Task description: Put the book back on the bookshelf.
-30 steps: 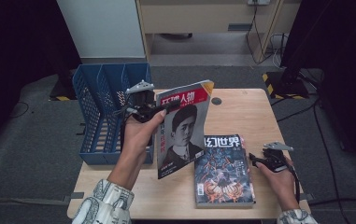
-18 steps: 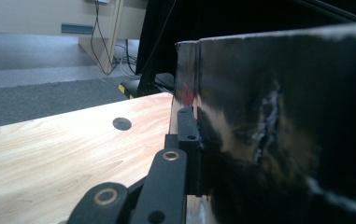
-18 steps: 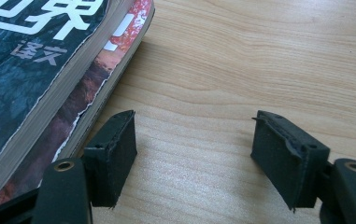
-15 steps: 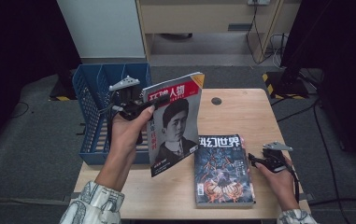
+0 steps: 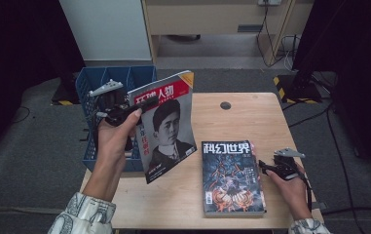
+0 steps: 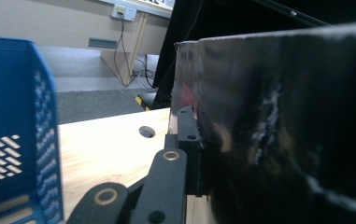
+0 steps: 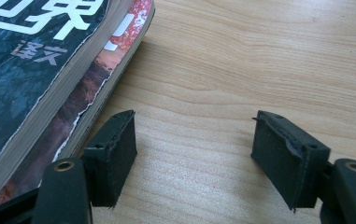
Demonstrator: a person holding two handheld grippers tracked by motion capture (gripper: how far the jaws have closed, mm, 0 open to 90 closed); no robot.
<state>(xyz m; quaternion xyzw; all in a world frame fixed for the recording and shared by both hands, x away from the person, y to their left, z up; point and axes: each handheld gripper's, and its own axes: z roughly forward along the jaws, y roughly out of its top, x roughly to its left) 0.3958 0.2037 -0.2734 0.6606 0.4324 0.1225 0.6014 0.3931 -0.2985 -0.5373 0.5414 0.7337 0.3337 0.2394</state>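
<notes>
While clamped, magazine (image 5: pixel 166 124) beside crate (image 5: pixel 88 144).

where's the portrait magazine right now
In the high view the portrait magazine is held up at the table's left side, clamped in the left claw, between the blue file rack and the sci-fi magazine lying flat.

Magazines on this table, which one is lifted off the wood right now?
The portrait-cover magazine with the red title band, clamped upright in the left gripper beside the blue rack. The dark-covered magazine lies flat on another near the right gripper.
</notes>
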